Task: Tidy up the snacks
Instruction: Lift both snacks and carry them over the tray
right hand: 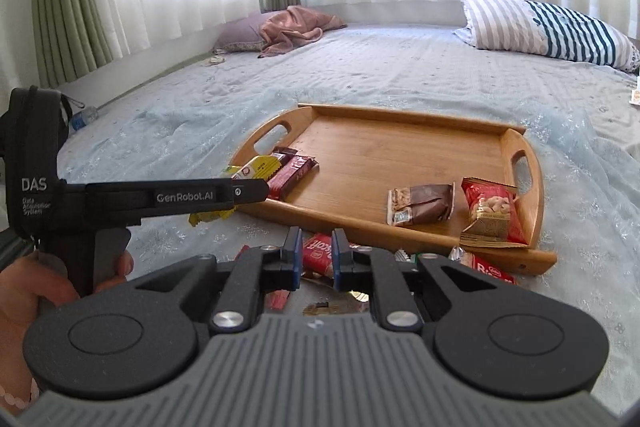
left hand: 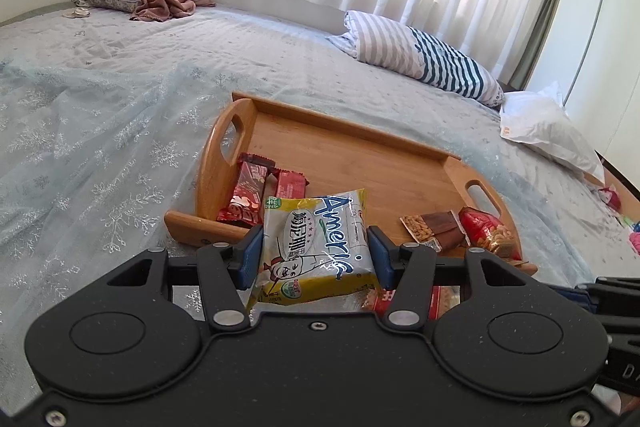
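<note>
Both jaws grip something: the left gripper (left hand: 316,253) is closed on a yellow snack pack (left hand: 316,247), its blue pads pressing both sides, and holds it above the near edge of the wooden tray (left hand: 360,151). Closed tight, the right gripper (right hand: 316,255) pinches a red biscuit pack (right hand: 318,253) above the bed sheet (right hand: 400,75). On the tray, red bars (right hand: 290,171) lie at nine o'clock, a brown nut pack (right hand: 424,203) and red peanut pack (right hand: 494,213) at four o'clock.

Yellow-and-white packet (left hand: 316,247), tan wooden tray (left hand: 360,151), perhaps bamboo.
</note>
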A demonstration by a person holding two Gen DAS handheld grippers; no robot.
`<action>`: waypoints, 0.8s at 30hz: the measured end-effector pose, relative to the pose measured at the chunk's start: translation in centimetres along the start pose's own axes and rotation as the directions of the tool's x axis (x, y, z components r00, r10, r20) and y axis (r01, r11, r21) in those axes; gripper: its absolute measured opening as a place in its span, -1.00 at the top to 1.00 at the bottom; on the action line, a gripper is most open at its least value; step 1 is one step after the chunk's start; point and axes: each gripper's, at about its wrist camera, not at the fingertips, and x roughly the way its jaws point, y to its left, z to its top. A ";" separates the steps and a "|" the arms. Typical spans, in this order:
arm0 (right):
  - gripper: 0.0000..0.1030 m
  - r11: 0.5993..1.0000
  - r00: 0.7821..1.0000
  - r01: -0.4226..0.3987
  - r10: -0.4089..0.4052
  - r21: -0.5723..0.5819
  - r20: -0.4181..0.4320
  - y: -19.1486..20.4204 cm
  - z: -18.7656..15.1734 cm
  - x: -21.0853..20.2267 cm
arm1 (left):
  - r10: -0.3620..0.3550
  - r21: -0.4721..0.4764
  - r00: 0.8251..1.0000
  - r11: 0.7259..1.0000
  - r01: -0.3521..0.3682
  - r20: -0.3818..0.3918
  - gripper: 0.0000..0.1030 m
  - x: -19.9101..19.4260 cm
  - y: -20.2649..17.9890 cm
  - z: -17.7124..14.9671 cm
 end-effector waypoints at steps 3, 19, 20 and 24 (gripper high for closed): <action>0.17 1.000 0.999 -0.021 0.020 -0.014 -0.043 0.0 -0.6 0.3 | 0.012 -0.003 1.000 1.000 -0.012 0.002 0.00 -0.1 0.4 0.0; 0.16 0.991 0.979 0.096 -0.110 -0.088 -0.170 0.8 -5.6 3.6 | 0.020 -0.001 0.999 1.000 -0.020 -0.039 -0.01 0.6 0.6 -0.7; 0.38 0.992 0.980 0.097 -0.110 -0.084 -0.167 0.7 -5.5 3.5 | 0.015 0.002 0.999 1.000 -0.015 -0.039 -0.01 0.6 0.4 -0.7; 0.52 0.997 0.984 0.072 -0.067 0.022 -0.164 -0.3 -5.0 3.2 | -0.001 0.011 0.999 1.000 0.001 -0.034 -0.01 0.6 0.0 -0.5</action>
